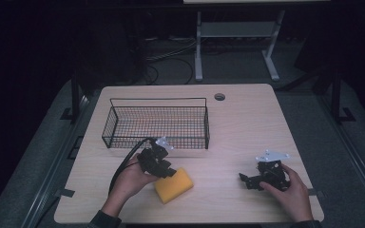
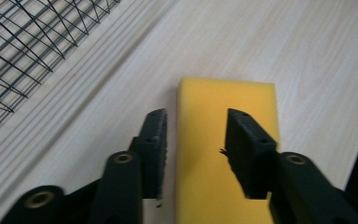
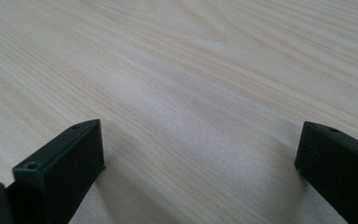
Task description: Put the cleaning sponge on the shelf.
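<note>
High view: left gripper (image 1: 170,174) tilted down over yellow sponge (image 1: 173,185), jaws apart.

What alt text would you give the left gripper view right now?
The left tongs stand open over a yellow sponge lying on the pale wooden table, one jaw on each side of the sponge's width. The corner of a black wire basket shows at upper left.

1. My left gripper (image 2: 193,154) covers the near part of the yellow sponge (image 2: 205,186), whose lower end the frame cuts off.
2. The wire basket (image 2: 23,51) runs off the left gripper view's top-left corner.
</note>
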The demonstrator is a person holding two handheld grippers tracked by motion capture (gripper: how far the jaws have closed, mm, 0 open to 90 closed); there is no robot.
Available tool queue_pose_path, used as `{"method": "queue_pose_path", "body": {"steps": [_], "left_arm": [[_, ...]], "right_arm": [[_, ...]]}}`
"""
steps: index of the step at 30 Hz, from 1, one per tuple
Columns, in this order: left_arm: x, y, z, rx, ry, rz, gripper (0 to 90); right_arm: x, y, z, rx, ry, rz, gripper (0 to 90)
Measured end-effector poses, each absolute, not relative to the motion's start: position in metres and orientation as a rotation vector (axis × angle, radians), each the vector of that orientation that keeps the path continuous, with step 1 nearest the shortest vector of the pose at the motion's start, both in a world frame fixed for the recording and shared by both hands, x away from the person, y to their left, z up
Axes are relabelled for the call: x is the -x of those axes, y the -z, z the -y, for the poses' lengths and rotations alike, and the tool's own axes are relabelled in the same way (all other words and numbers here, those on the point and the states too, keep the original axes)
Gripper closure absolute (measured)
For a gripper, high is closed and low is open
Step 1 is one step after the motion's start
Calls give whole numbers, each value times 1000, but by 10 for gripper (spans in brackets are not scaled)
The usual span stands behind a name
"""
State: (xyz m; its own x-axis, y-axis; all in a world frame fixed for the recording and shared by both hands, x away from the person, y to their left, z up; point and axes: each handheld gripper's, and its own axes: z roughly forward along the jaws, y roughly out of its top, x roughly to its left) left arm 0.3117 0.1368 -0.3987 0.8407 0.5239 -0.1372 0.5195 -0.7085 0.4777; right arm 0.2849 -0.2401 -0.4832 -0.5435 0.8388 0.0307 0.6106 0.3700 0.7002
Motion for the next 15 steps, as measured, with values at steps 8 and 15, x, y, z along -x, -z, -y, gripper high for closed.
{"method": "queue_pose_path", "body": {"steps": [8, 15], "left_arm": [[-305, 397, -135, -2519, -14, -764, 361], [-298, 402, -127, -2570, -37, -758, 188]], "right_arm": [[-285, 483, 240, -1271, -964, -2305, 3], [-285, 483, 240, -1271, -964, -2305, 4]]}}
